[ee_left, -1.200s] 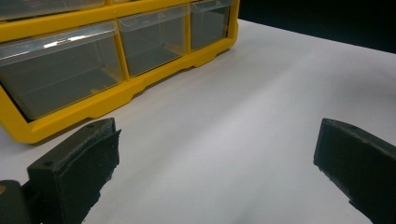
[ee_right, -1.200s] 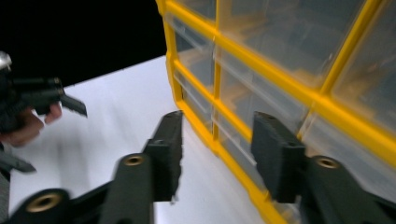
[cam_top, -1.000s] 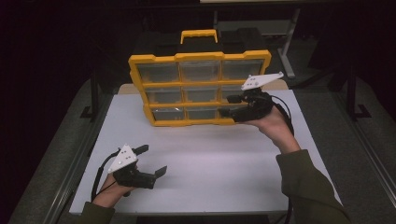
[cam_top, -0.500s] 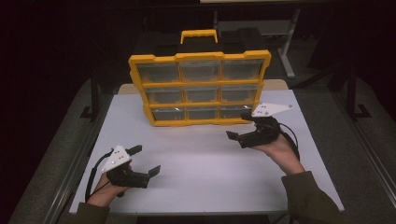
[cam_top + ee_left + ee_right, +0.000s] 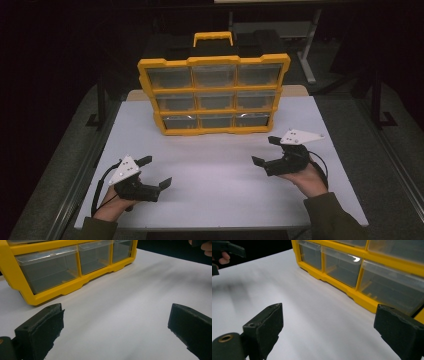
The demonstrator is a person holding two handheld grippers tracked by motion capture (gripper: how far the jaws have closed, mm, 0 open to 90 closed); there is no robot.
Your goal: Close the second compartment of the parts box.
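Retreat from the organizer [image 5: 214, 91] is what's changed: the right hand-held gripper [image 5: 263, 150] was up at its right-side drawers a second ago, now it's down near the tabletop [image 5: 220, 175] at about 4 o'clock, jaws just opened wide with nothing between them. Left hand-held gripper [image 5: 155, 171] sits open and empty at 8 o'clock. Organizer stands upright at 12, every drawer shut. Looks like that drawer job is finished.
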